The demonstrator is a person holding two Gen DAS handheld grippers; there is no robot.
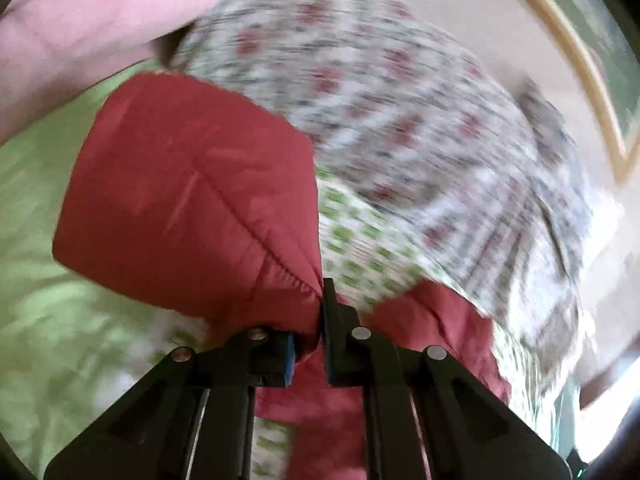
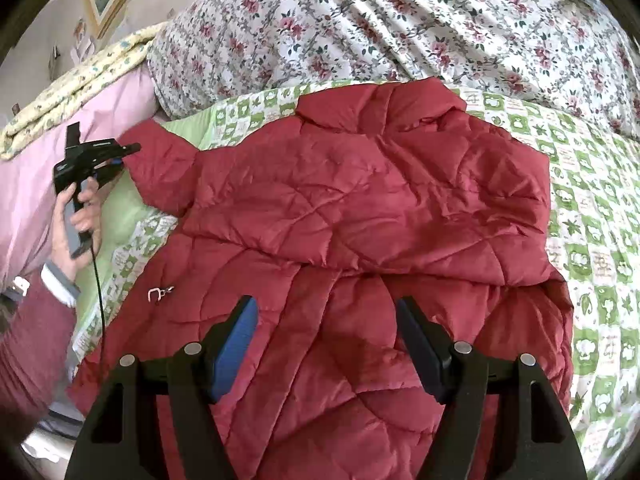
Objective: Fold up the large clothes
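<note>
A red quilted jacket (image 2: 360, 208) lies spread on the bed, one sleeve folded across its body. In the right wrist view my right gripper (image 2: 326, 308) hovers open just above the jacket's lower half, with nothing between its blue-padded fingers (image 2: 236, 344). At the left, a hand holds my left gripper (image 2: 126, 150), pinched on the end of the jacket's other sleeve (image 2: 160, 160). The left wrist view is blurred; there my left gripper (image 1: 316, 320) is shut on the red sleeve (image 1: 188, 200), whose cuff bunches between the pads and is lifted off the bed.
A green-and-white patterned sheet (image 2: 592, 240) covers the bed under the jacket. A rose-print duvet (image 2: 400, 20) is heaped along the far side. Pink bedding (image 2: 36, 176) and a folded yellow blanket (image 2: 80, 80) lie at the left. A small metal clip (image 2: 158, 293) sits on the jacket.
</note>
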